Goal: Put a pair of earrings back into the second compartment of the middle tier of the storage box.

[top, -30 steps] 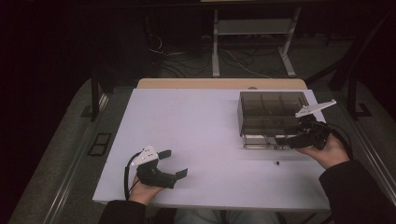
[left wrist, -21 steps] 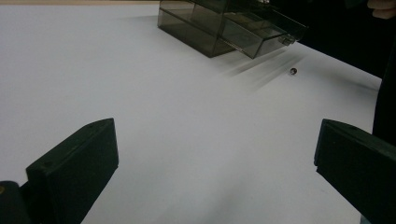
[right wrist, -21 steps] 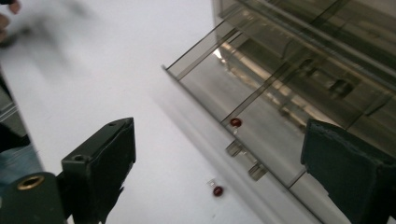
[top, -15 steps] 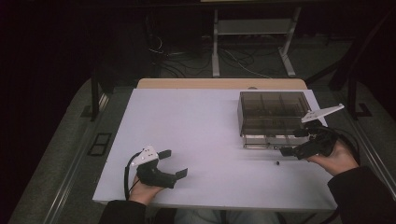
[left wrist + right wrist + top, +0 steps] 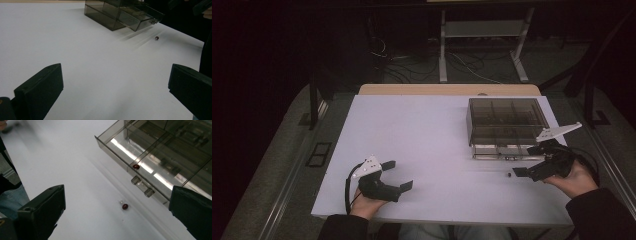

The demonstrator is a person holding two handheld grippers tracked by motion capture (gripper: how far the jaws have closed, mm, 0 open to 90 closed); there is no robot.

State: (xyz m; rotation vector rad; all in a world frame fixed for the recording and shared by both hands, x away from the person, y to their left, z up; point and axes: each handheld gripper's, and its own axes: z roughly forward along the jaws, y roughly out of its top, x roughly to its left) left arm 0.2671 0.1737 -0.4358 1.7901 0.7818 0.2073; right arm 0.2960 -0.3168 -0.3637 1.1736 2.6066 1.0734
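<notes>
Since the earlier frame, the right gripper [image 5: 526, 161] had been drawn back lower right, jaws spread. Lower left, the left gripper [image 5: 398, 174] was held open. Centre frame, a red bead [image 5: 124, 206] lay loose beside the drawer [image 5: 140, 173]; it could be knocked rolling by a hasty approach.

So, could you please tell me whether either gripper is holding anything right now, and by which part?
Nothing is held. The left gripper is open over bare table. The right gripper is open too, near the small red bead in front of the drawer box.
</notes>
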